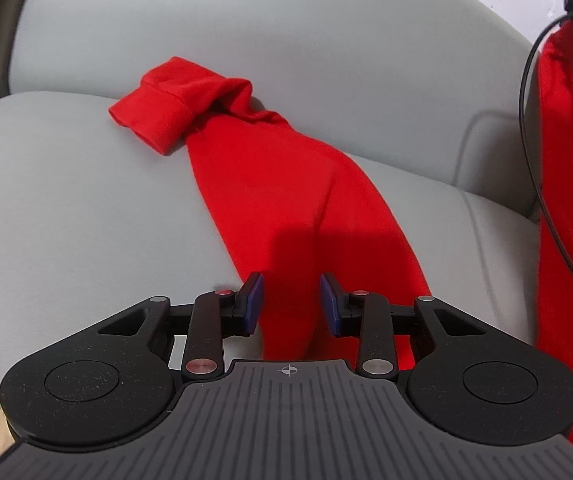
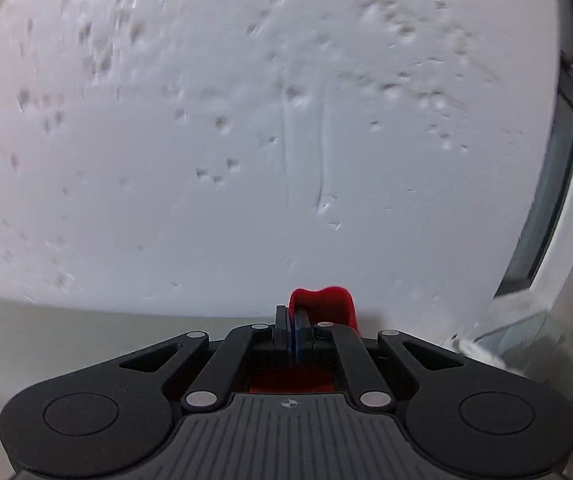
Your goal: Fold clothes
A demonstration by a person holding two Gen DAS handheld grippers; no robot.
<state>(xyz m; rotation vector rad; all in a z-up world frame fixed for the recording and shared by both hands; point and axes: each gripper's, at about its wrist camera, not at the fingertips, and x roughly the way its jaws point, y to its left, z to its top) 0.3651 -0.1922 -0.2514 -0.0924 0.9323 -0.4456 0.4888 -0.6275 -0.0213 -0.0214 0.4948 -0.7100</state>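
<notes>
We hold the left gripper (image 1: 291, 304) with its jaws apart above the red garment (image 1: 286, 184), which lies across the grey sofa seat (image 1: 66, 200), its cuffed end toward the seat's back edge. Our right gripper (image 2: 293, 334) is clamped on a raised part of the garment, facing a pitted white wall (image 2: 206, 140).

A bright red piece of clothing (image 1: 286, 184) lies stretched across a grey sofa cushion (image 1: 66, 200). One long sleeve reaches away, and its cuff is bent over near the back of the seat. Another part of it hangs up high on the right, pulled tight, with a bit pinched at the top.
</notes>
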